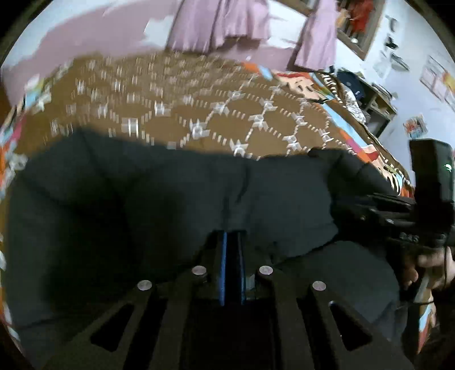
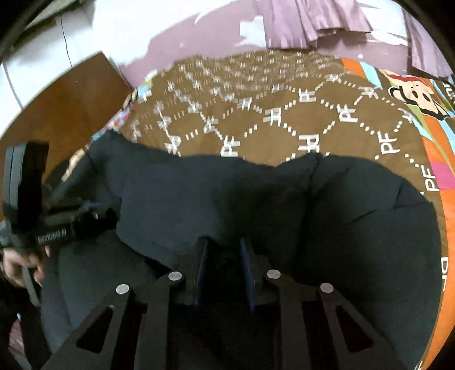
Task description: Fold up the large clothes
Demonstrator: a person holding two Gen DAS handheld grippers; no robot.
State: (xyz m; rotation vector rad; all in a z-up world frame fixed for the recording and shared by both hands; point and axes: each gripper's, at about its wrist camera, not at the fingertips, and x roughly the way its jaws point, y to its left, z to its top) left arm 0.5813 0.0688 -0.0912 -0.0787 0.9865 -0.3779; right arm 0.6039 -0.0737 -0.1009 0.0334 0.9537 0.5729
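A large dark navy garment (image 1: 176, 193) lies bunched on a brown patterned bedspread (image 1: 176, 96). It also fills the lower half of the right wrist view (image 2: 355, 216). My left gripper (image 1: 231, 236) has its fingers pressed together on a fold of the garment. My right gripper (image 2: 224, 242) has its blue-edged fingers a little apart, with dark cloth lying between them. The right gripper's body shows at the right edge of the left wrist view (image 1: 409, 216). The left gripper's body shows at the left edge of the right wrist view (image 2: 54, 224).
The bedspread (image 2: 284, 113) has an orange cartoon border (image 2: 409, 94). Purple curtains (image 1: 224, 22) hang behind the bed. A shelf with clutter (image 1: 366, 94) stands to the right. A brown wooden panel (image 2: 65, 96) stands to the left of the bed.
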